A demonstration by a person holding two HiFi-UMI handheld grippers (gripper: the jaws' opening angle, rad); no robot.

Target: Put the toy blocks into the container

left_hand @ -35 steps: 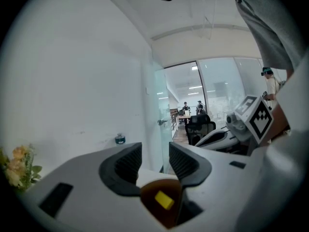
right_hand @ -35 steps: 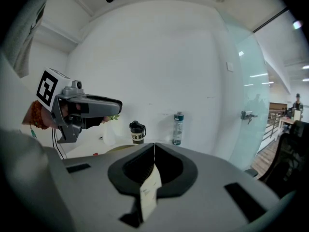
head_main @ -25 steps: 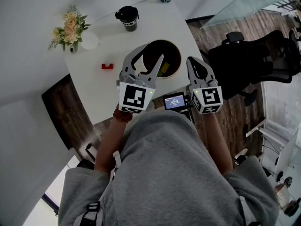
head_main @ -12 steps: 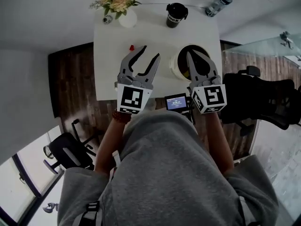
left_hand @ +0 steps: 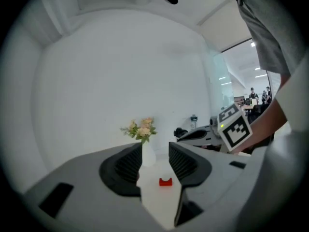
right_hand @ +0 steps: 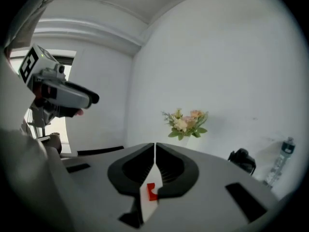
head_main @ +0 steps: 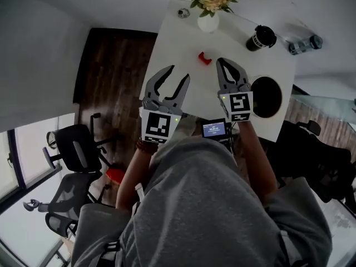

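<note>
A small red toy block [head_main: 205,57] lies on the white table [head_main: 183,38], just ahead of and between both grippers. My left gripper [head_main: 177,74] is open and empty, its tips short of the block and to its left. My right gripper [head_main: 223,62] is shut with nothing in it, tips just right of the block. The container, a round white bowl with a dark inside [head_main: 250,93], stands right of the right gripper. In the left gripper view the block [left_hand: 165,181] shows through the open jaws [left_hand: 154,149]. In the right gripper view the block [right_hand: 151,191] sits below the shut jaws [right_hand: 155,146].
A vase of flowers [head_main: 210,1] stands at the table's far edge, with a black cup [head_main: 261,38] and a bottle [head_main: 303,45] to its right. A small screen [head_main: 214,129] hangs at my chest. Office chairs [head_main: 72,149] stand on the wood floor at left.
The head view has swung round, so the table now lies turned and further right. My right gripper has left the bowl and come beside the red block. The left gripper stays open.
</note>
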